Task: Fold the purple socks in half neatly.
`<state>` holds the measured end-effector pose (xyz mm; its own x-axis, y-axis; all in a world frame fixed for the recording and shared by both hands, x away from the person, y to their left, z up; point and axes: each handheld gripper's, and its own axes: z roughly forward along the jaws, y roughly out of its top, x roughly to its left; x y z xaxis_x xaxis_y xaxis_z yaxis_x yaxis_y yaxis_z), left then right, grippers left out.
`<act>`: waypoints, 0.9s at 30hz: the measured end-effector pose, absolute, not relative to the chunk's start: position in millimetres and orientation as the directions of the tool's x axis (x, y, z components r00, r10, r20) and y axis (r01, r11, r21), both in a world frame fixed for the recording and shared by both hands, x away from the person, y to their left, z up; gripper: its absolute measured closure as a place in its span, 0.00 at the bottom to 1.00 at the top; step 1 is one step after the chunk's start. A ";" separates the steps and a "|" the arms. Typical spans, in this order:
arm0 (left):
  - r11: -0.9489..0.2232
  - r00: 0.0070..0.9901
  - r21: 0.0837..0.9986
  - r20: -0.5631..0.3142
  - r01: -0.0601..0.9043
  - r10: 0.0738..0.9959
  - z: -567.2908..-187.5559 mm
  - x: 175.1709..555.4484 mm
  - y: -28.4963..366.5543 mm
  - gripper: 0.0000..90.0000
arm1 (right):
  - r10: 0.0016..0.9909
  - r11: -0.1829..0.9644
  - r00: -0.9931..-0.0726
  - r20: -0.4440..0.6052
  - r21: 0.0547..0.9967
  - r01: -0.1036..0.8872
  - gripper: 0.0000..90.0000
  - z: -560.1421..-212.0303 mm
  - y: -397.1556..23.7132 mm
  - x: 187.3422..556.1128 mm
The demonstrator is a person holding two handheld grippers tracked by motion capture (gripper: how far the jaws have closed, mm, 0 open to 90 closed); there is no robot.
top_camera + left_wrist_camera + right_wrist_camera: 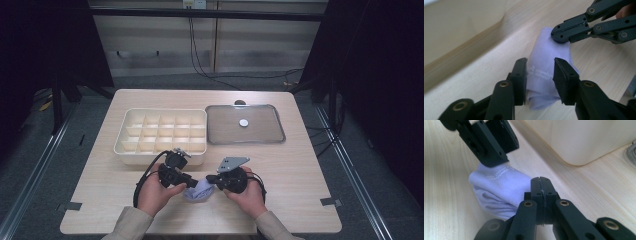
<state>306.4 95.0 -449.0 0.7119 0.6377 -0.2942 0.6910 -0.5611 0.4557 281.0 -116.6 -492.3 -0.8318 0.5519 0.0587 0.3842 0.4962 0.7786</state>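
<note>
Both hands sit at the near tabletop (105,190) edge, and we see a folded lavender cloth (199,190) lying between them. We note the left tool (540,72) has its jaws apart, straddling the cloth's printed end without pressing it. The right tool (541,185) has its jaws pressed together, pinching the cloth's far edge. We mark a cream divided box (131,150) just behind the hands, with a grey tray (280,129) beside it holding a small white disc (243,122).
</note>
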 end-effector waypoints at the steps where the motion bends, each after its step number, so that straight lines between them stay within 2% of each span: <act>1: -0.557 0.708 0.453 -0.302 0.696 0.639 -450.5 306.6 92.6 0.68 | 0.552 0.496 -0.832 0.055 0.780 0.381 1.00 -491.9 -116.7 281.2; 12: -0.554 0.707 0.460 -0.290 0.694 0.645 -450.8 308.8 91.8 0.61 | 0.580 0.445 -0.811 0.071 0.807 0.388 0.96 -480.5 -124.8 284.1; 27: -0.550 0.697 0.447 -0.293 0.705 0.655 -450.6 313.8 96.0 0.59 | 0.648 0.402 -0.758 0.074 0.812 0.423 0.89 -477.6 -148.5 286.8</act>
